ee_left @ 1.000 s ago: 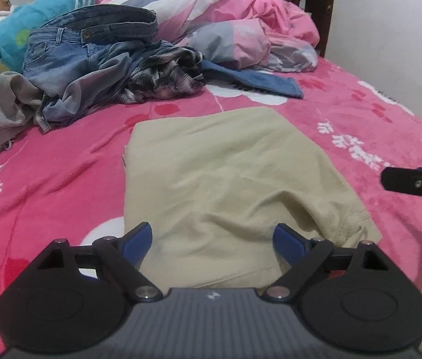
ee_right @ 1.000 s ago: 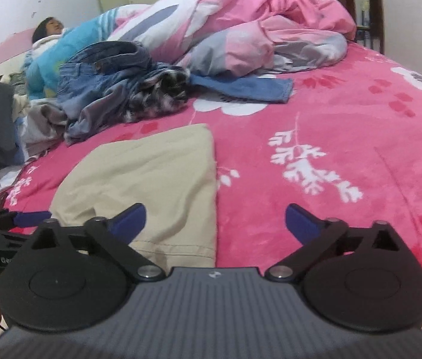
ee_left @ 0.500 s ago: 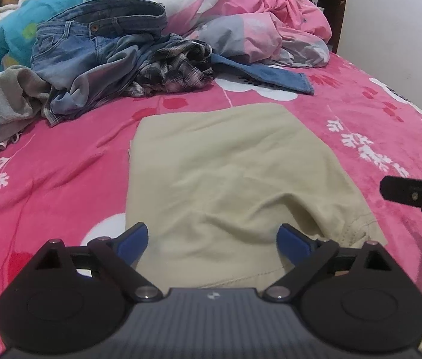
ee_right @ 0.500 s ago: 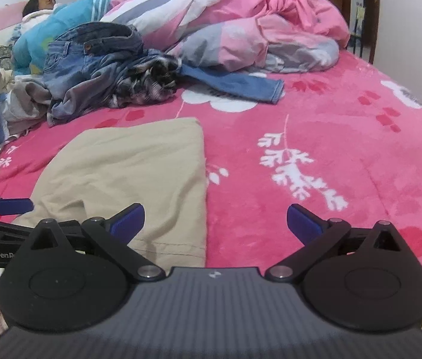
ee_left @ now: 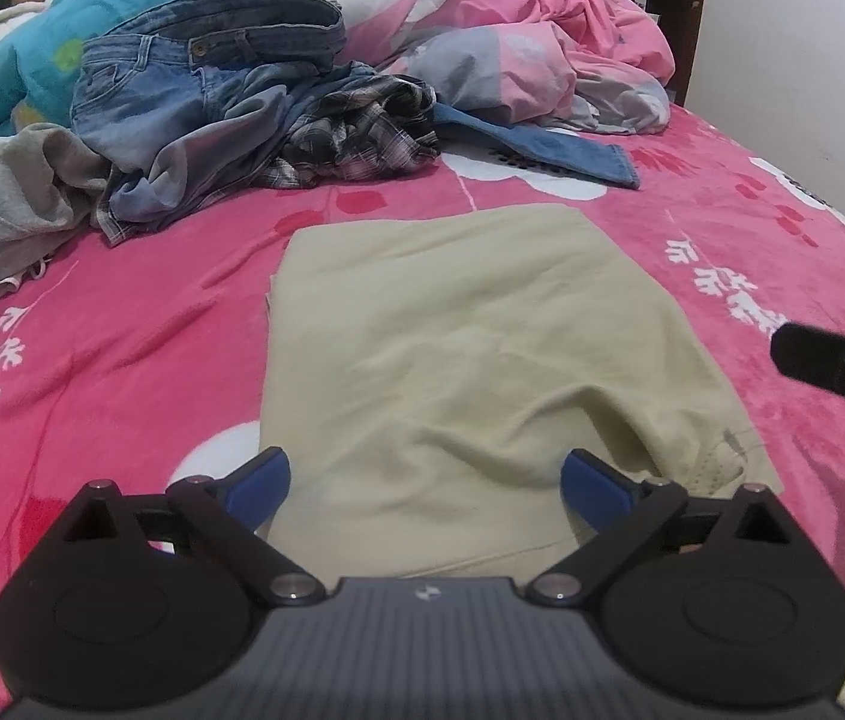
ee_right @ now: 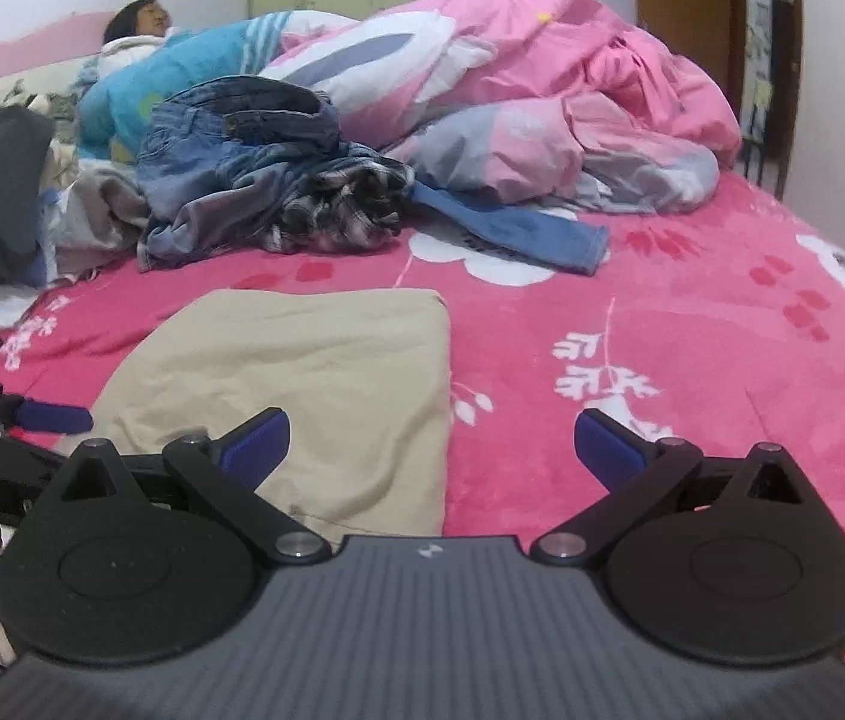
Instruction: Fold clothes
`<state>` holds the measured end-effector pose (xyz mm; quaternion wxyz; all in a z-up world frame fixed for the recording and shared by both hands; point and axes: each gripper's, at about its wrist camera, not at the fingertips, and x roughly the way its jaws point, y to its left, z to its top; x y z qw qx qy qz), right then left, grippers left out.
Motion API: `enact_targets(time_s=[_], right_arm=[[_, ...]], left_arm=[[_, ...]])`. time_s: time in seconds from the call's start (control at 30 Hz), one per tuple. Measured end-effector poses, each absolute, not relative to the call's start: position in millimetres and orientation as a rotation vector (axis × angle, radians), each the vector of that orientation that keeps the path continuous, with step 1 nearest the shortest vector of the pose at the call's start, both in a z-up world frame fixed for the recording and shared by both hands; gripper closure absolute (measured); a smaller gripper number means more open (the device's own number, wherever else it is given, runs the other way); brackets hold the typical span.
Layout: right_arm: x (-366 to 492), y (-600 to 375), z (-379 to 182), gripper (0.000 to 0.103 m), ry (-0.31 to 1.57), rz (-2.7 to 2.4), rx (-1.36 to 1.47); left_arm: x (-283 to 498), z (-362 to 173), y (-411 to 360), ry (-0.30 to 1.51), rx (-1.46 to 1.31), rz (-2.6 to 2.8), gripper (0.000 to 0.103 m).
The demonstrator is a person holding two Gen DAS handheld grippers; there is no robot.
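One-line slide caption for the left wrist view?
Left tool opening above folded beige garment on pink bedspread; clothes pile behind.

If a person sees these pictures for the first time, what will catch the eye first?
First the bright pink floral blanket that covers the whole bed, with a folded beige garment lying flat in the middle, just ahead of both grippers. Behind it lies an unfolded heap of jeans and a plaid shirt, and further back a person lies under crumpled bedding.

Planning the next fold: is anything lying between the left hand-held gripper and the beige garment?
Nothing visible. The left hand-held gripper, its jaws opening and empty, sits right over the near edge of the beige garment. The jeans pile lies beyond the garment's far edge.
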<state>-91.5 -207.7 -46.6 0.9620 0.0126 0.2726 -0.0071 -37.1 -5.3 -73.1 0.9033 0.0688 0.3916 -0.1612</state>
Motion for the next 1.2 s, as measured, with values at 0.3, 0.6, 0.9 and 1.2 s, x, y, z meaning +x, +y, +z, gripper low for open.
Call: enact_targets(time_s=[0.3,0.6,0.9,1.2], right_arm=[[-95.2,-189.1,-57.3,0.054,0.532,0.022,-0.125],[-83.3,-175.0,-94.1,0.058,0.636,0.071,-0.198],[-84.2,-178.1,-95.8,0.057,0.637,0.074,-0.179],[-84.9,-177.7,-95.7,0.055,0.634,0.066,-0.18]], left_arm=[[-37.5,-74.3,-4.4,0.805,0.141,-0.326,0.003],[-39.2,-74.6,-1.6,0.797,0.124,-0.329,0.003],[-40.6,-70.7,10.8,0.795,0.072,-0.323,0.003],[-28.9,-58.9,44.7,0.766,-0.031,-0.274,0.003]])
